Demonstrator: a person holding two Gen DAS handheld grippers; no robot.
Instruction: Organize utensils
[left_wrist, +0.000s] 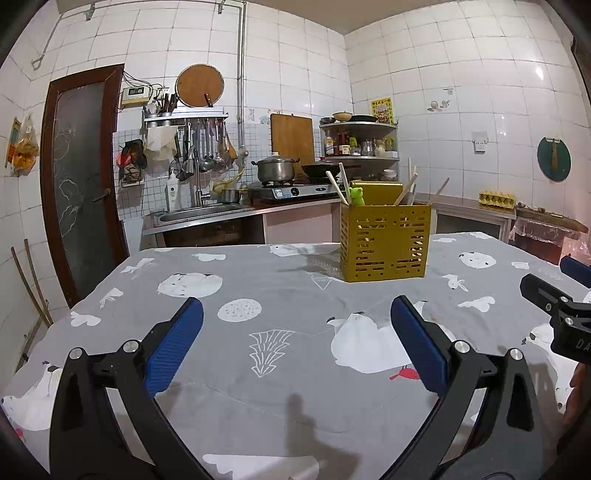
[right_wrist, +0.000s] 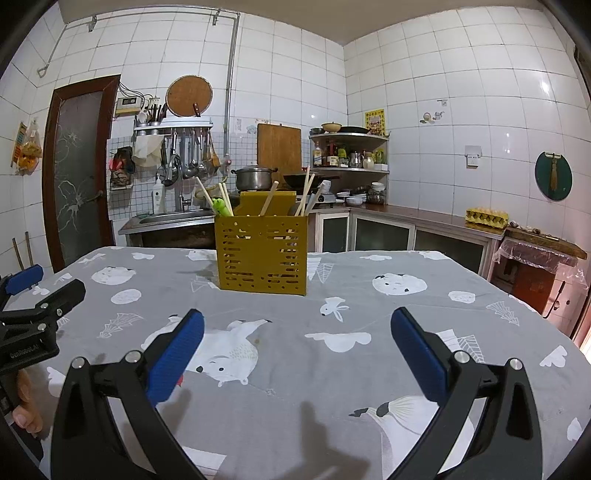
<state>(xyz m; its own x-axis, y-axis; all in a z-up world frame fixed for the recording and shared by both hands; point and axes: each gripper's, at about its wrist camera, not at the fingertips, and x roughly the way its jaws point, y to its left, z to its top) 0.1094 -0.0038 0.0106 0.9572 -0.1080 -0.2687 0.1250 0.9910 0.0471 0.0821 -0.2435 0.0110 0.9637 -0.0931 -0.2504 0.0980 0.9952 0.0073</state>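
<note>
Two claws, left claw (left_wrist: 295, 332) and right claw (right_wrist: 295, 336), spread empty, yellow utensil holder (right_wrist: 262, 254) well beyond.

Yellow slotted utensil holder (right_wrist: 261, 254); grey tablecloth (right_wrist: 332, 369), white animal prints; blue gripper pads (right_wrist: 175, 358).

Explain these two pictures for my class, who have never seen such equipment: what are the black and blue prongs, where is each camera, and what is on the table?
Nobody sees a robot here: a person holds a two-finger gripper in each hand, with a camera on each looking along its blue-padded fingers. One picture comes from the left gripper, the other from the right gripper. Both are open and hold nothing. On the grey patterned tablecloth stands a yellow perforated utensil holder containing wooden chopsticks and a green frog-topped utensil. Behind is a tiled kitchen.
</note>
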